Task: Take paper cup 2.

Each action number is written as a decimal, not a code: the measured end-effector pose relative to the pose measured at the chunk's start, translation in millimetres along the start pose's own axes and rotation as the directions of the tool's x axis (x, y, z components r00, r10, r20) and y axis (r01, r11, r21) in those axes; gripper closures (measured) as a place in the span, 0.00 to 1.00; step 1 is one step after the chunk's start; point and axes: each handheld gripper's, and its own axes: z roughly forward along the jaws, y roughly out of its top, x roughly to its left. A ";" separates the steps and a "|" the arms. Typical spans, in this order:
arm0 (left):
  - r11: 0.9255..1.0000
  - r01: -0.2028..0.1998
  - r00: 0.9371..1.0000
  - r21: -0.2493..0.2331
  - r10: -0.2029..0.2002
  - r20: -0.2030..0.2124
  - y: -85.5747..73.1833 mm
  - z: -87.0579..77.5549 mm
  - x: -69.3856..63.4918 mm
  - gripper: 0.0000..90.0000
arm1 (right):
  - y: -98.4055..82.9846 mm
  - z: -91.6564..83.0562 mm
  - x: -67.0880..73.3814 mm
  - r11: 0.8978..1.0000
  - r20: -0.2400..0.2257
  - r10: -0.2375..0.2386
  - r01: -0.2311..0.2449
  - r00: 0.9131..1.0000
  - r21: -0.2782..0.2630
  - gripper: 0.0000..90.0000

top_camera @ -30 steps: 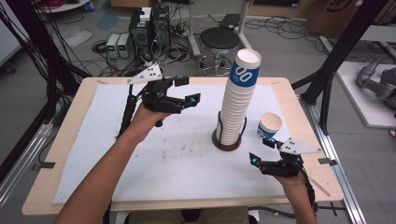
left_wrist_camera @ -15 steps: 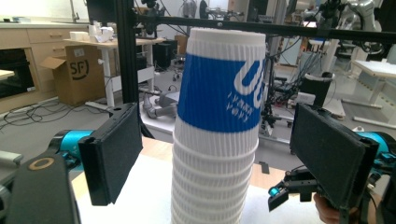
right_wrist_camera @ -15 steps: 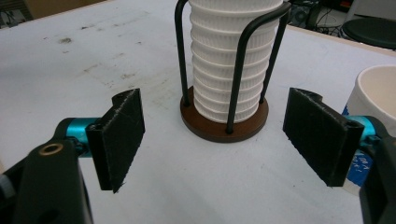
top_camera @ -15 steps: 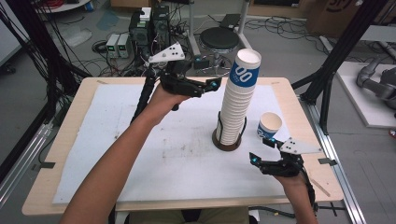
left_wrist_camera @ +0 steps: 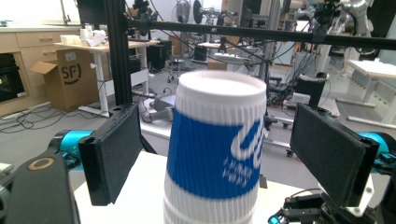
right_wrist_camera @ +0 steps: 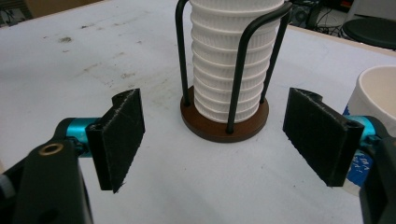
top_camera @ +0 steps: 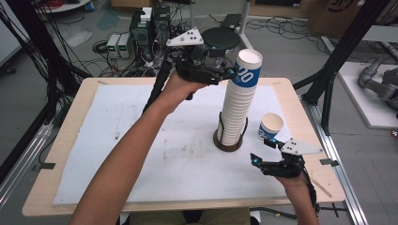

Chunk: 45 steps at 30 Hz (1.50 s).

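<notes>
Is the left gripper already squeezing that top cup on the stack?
Apart. In the left gripper view, the left gripper stands open, with clear gaps between both pads and the top cup.

Count, bench (top_camera: 117, 140) contents: one tall stack of ribbed paper cups (top_camera: 238, 101), individual cups too many and too tightly nested to count reliably; one wire-and-wood cup holder (top_camera: 229, 140) carrying it; one separate cup (top_camera: 271, 126) standing alone; two handheld tools, left tool (top_camera: 225, 72) and right tool (top_camera: 261, 151); one white bench mat (top_camera: 141, 122).
</notes>
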 end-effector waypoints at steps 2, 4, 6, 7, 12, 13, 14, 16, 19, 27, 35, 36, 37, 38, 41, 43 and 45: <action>1.000 -0.002 1.000 0.007 0.002 0.003 4.1 6.2 -0.6 0.19 | 0.1 0.1 0.1 1.000 -0.001 0.000 0.000 1.000 -0.001 0.23; 1.000 -0.002 1.000 0.013 0.002 0.002 6.2 10.8 -0.6 0.19 | 0.3 -0.6 0.5 1.000 -0.008 0.002 -0.002 1.000 -0.002 0.23; 1.000 -0.003 1.000 0.022 0.003 -0.002 7.8 16.0 -0.4 0.19 | 0.3 -1.0 0.1 1.000 -0.006 -0.001 0.001 1.000 -0.005 0.23; 1.000 -0.002 1.000 0.029 0.002 -0.006 8.2 19.4 -0.4 0.19 | 0.3 -1.4 0.1 1.000 -0.005 0.001 -0.001 1.000 -0.006 0.23; 0.998 0.000 1.000 0.064 0.001 -0.017 5.4 32.2 0.7 0.19 | -0.2 -2.4 -0.7 1.000 -0.006 0.004 -0.004 1.000 -0.009 0.23; 0.998 0.001 1.000 0.068 0.000 -0.017 4.5 34.4 0.8 0.18 | -0.2 -2.3 -0.6 1.000 -0.008 0.005 -0.005 1.000 -0.009 0.23; 0.998 0.000 1.000 0.070 0.001 -0.012 4.0 36.4 0.4 0.18 | -0.2 -2.3 -0.4 1.000 -0.009 0.007 -0.007 1.000 -0.008 0.23; 0.998 -0.011 1.000 0.070 0.011 -0.011 4.1 39.6 -1.6 0.19 | -0.2 -2.1 -0.5 1.000 -0.010 0.005 -0.006 1.000 -0.008 0.23; 0.997 -0.034 0.999 0.070 0.034 0.006 5.8 41.1 -3.1 0.29 | -0.5 -2.0 -1.0 1.000 -0.009 0.006 -0.006 1.000 -0.009 0.23; 0.999 -0.034 0.999 0.042 0.033 0.013 14.8 35.8 -3.7 0.33 | -0.4 -2.0 -0.7 1.000 -0.010 0.011 -0.011 1.000 -0.009 0.23; 0.999 -0.024 0.999 -0.026 0.025 0.020 36.1 24.5 -5.4 0.33 | -0.1 -0.5 0.0 1.000 -0.015 0.011 -0.012 1.000 -0.008 0.23; 0.999 -0.020 1.000 -0.038 0.021 0.018 38.6 23.3 -5.8 0.33 | 0.0 -0.4 0.0 1.000 -0.015 0.011 -0.011 1.000 -0.008 0.23; 0.999 -0.022 1.000 -0.043 0.023 0.019 41.4 21.4 -5.7 0.33 | 0.0 -0.4 0.1 1.000 -0.015 0.011 -0.011 1.000 -0.008 0.23; 0.998 -0.015 1.000 -0.053 0.016 0.018 44.1 19.9 -6.1 0.33 | 0.2 -0.4 0.3 1.000 -0.017 0.012 -0.013 1.000 -0.010 0.23; 0.997 -0.020 1.000 -0.077 0.022 0.015 53.1 14.2 -6.9 0.33 | 0.5 -0.7 0.3 1.000 -0.016 0.013 -0.013 1.000 -0.014 0.23; 0.995 -0.024 1.000 -0.097 0.025 0.013 59.0 9.2 -8.0 0.33 | 0.4 -0.5 0.4 1.000 -0.018 0.018 -0.018 1.000 -0.020 0.23; 0.994 -0.034 0.999 -0.107 0.035 0.008 65.3 2.4 -8.4 0.33 | 0.3 -0.5 0.5 1.000 -0.021 0.018 -0.019 1.000 -0.020 0.23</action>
